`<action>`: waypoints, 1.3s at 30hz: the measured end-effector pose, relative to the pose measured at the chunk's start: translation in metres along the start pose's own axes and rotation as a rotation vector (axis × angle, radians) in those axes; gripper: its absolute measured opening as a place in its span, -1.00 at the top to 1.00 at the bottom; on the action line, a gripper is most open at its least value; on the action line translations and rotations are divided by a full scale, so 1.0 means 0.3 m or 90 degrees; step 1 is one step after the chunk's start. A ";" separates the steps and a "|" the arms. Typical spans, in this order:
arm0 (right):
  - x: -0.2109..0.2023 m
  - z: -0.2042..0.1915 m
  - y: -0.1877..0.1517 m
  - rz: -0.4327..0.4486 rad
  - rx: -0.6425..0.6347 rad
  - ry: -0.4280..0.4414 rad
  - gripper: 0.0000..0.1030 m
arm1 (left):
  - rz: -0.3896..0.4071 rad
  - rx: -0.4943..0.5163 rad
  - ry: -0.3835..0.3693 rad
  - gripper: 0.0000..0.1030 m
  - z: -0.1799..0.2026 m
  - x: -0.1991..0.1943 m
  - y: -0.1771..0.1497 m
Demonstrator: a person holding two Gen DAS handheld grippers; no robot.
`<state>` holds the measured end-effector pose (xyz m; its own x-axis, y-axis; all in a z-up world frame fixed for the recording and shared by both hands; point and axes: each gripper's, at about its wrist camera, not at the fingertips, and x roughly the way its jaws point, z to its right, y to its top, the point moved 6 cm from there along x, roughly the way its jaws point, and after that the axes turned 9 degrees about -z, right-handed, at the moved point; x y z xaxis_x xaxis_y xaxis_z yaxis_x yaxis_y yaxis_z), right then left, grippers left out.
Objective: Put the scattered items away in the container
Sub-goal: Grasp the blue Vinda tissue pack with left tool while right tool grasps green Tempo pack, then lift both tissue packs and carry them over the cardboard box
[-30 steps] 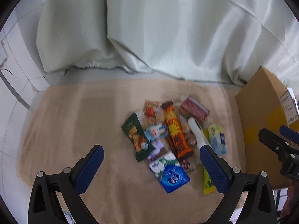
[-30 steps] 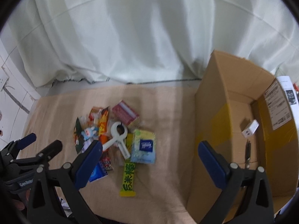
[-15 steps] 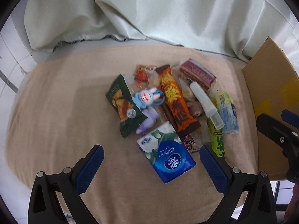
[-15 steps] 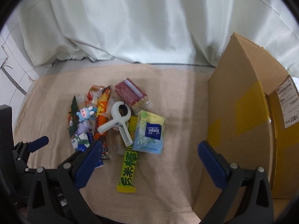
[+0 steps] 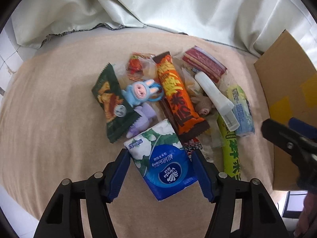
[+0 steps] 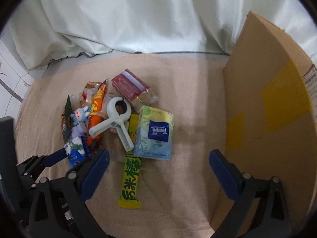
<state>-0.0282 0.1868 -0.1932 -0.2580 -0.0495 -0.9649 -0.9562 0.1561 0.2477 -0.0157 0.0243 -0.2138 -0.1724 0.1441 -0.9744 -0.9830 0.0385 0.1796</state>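
The left gripper (image 5: 161,170) points steeply down over a pile of snacks and small things on a beige cloth (image 5: 49,119) spread over the bench. Its jaws have just been closing and now stand at either side of a blue tissue pack (image 5: 164,160); the blue pads look to be touching the pack's two edges (whether they already press on it I cannot tell). Just beyond the jaws lie a dark green snack bag (image 5: 112,101), a blue bunny toy (image 5: 138,93) resting on a purple toy (image 5: 142,119), and an orange bar (image 5: 178,97) that runs away from the jaws. Off the right jaw lie a white clip (image 5: 216,101), a pale green tissue pack (image 5: 240,107) and a yellow-green stick (image 5: 230,154), with a dark red packet (image 5: 204,63) at the far side of the pile. The right gripper (image 6: 158,170) hangs with its jaws wide and nothing between them; the stick's near end lies on the cloth between the jaws, below them. Ahead of its left jaw sit the clip, on top of the pile, and the green tissue pack beside it. Just outside the right jaw stands a cardboard box (image 6: 267,109), the container, its near wall upright and patched with yellow tape. A pale curtain (image 6: 138,15) hangs behind the bench.
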 end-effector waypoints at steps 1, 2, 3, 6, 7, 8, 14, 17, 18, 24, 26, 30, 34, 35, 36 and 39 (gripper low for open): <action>0.011 0.002 0.003 -0.004 0.004 0.003 -0.96 | 0.000 0.001 0.001 -0.24 -0.008 -0.006 0.003; 0.022 0.007 0.007 -0.007 0.009 0.001 -0.96 | 0.002 0.001 0.007 -0.24 -0.024 -0.017 0.004; 0.032 0.010 0.011 -0.008 0.012 -0.001 -0.94 | 0.005 -0.002 0.007 -0.23 -0.034 -0.021 0.007; 0.066 0.022 0.026 -0.016 0.021 0.011 -0.79 | 0.003 -0.028 -0.011 -0.21 -0.077 -0.034 0.009; 0.078 0.028 0.031 -0.021 0.025 0.015 -0.70 | 0.006 -0.034 -0.014 -0.20 -0.094 -0.041 0.008; 0.088 0.033 0.036 -0.024 0.031 0.019 -0.67 | 0.009 -0.038 -0.017 -0.20 -0.108 -0.048 0.009; 0.133 0.039 0.070 -0.044 0.070 0.060 -0.55 | 0.028 -0.047 -0.002 -0.20 -0.159 -0.079 0.026; 0.176 0.029 0.069 -0.079 0.077 0.055 -0.45 | 0.035 -0.055 0.000 -0.20 -0.167 -0.088 0.036; 0.189 0.022 0.065 -0.090 0.083 0.078 -0.25 | 0.035 -0.054 0.001 -0.20 -0.164 -0.087 0.040; 0.165 0.017 0.056 -0.080 0.083 0.111 -0.09 | 0.044 -0.031 0.006 -0.19 -0.131 -0.103 0.056; 0.118 0.019 0.061 -0.061 0.073 0.102 -0.09 | 0.053 -0.027 0.010 -0.19 -0.121 -0.130 0.074; -0.031 0.004 0.082 0.000 0.026 0.059 -0.09 | 0.090 -0.019 0.032 -0.18 -0.100 -0.220 0.132; -0.158 -0.024 0.104 0.038 -0.003 0.021 -0.09 | 0.124 -0.013 0.052 -0.18 -0.069 -0.315 0.189; -0.183 -0.032 0.107 0.046 -0.008 0.024 -0.09 | 0.130 -0.018 0.045 -0.18 -0.062 -0.338 0.204; -0.207 -0.040 0.112 0.054 -0.012 0.029 -0.09 | 0.132 -0.020 0.047 -0.18 -0.058 -0.352 0.214; -0.242 -0.066 0.143 0.067 -0.020 0.023 -0.10 | 0.143 -0.018 0.048 -0.18 -0.044 -0.397 0.242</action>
<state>-0.0531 0.1777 -0.1108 -0.3620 -0.0705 -0.9295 -0.9270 0.1318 0.3510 -0.0675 -0.0030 -0.0864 -0.3895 0.0716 -0.9182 -0.9209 -0.0141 0.3895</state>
